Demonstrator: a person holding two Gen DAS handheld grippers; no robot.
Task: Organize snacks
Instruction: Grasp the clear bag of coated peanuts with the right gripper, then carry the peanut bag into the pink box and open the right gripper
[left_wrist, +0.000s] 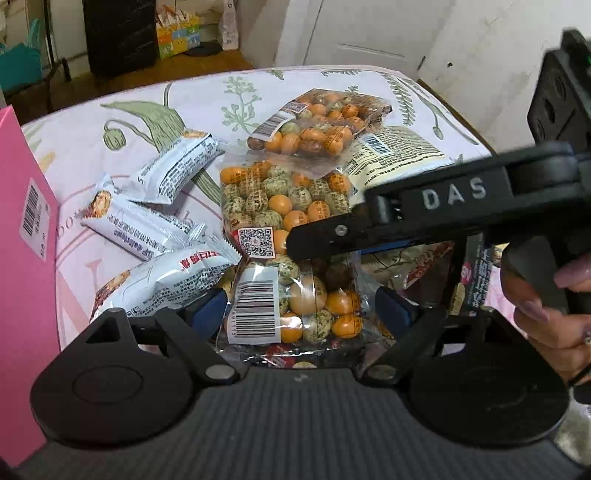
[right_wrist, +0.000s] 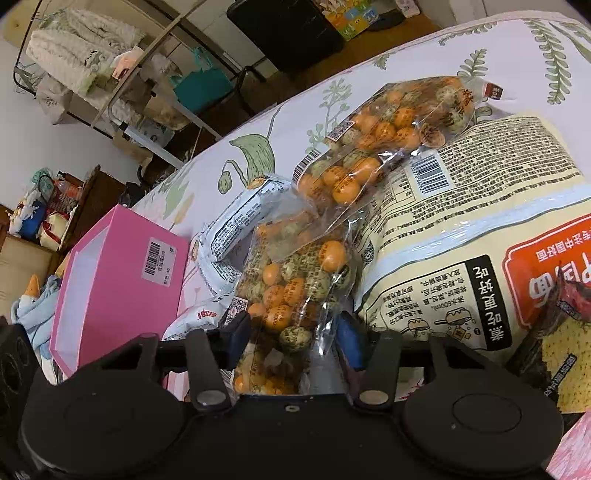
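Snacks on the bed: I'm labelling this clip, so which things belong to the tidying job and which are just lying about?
Job:
clear bags of orange and speckled sweets
white snack packets
cream noodle pack
pink box

Lying about:
black suitcase
clothes rack

A bed (left_wrist: 110, 122) covered by a pale sheet printed with green leaves and ferns fills the middle of the room. Beyond its far edge runs a brown wooden floor (left_wrist: 207, 62), where a black suitcase (left_wrist: 118, 33) stands upright next to a colourful box (left_wrist: 177, 37). A white door (left_wrist: 362, 33) and a scuffed white wall (left_wrist: 491, 55) close off the far right. In the right wrist view, a metal rack (right_wrist: 92, 74) piled with folded cream blankets stands against a white wall, and a teal bag (right_wrist: 203, 86) sits beside it.
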